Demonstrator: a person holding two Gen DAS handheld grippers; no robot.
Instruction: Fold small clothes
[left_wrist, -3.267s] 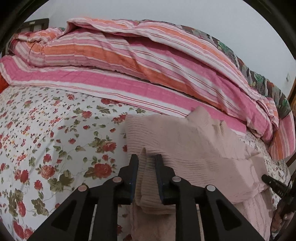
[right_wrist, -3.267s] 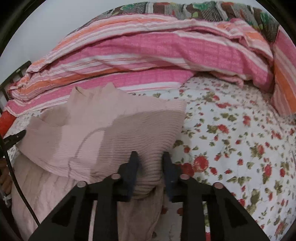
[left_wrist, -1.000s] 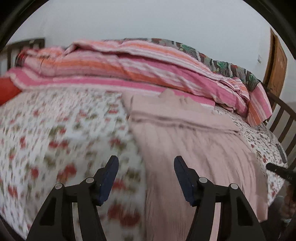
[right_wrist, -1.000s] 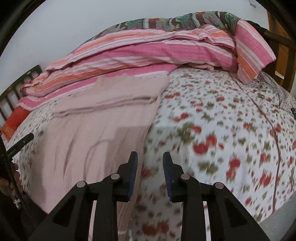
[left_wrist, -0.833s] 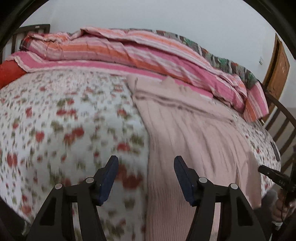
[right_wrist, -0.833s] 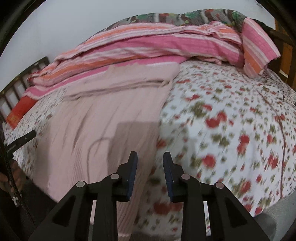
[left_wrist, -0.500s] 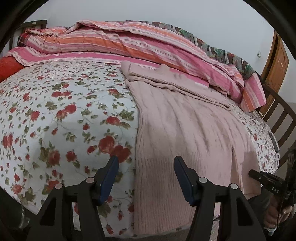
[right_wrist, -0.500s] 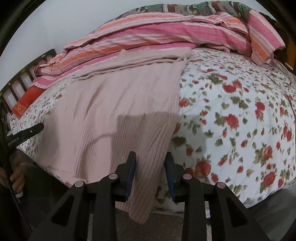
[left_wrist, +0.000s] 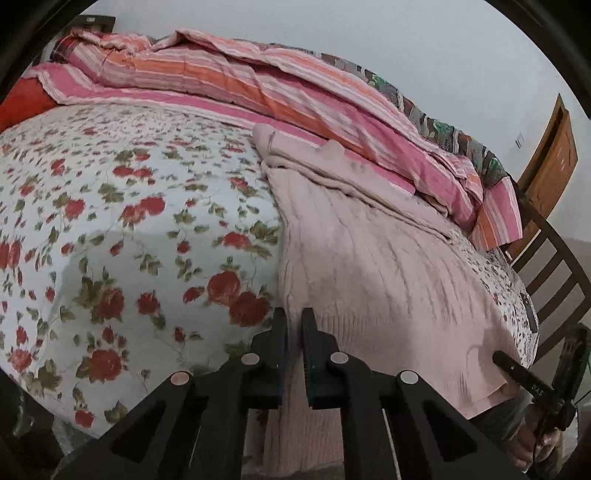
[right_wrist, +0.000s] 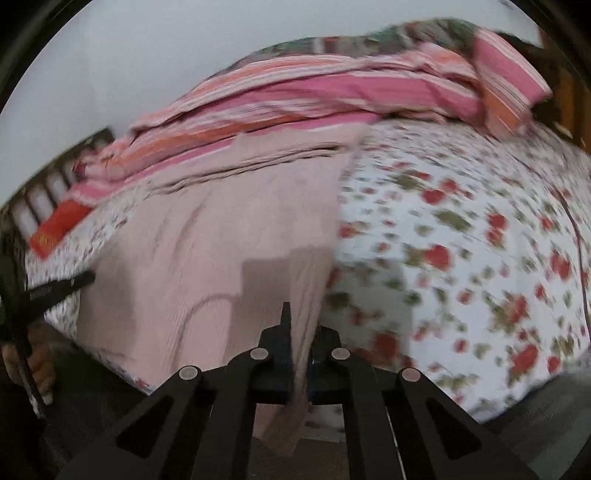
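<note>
Pale pink ribbed knit, a sweater (left_wrist: 373, 266), lies spread flat across a bed (left_wrist: 110, 229) covered in a white sheet printed with red roses. Its far end is folded over in layers just in front of a heap of pink and orange striped bedding (left_wrist: 295, 96); its near hem hangs over the bed's edge.

The left gripper (left_wrist: 293, 325) has just closed its jaws, and they now pinch the sweater's near left edge, the knit running between them and down past the bed. The right gripper (right_wrist: 301, 325) has likewise just closed its jaws; they clamp the sweater's near right edge, and a strip of the fabric hangs down between the black arms. That view is blurred.

A red cushion (right_wrist: 55, 229) sits at the far left of the bed beside a dark slatted headboard (right_wrist: 40, 192). A wooden door (left_wrist: 550, 155) stands past the bedding, and a dark slatted frame (left_wrist: 554, 273) rises at the bed's right. Part of a hand (right_wrist: 33, 358) shows at the edge of the right view.
</note>
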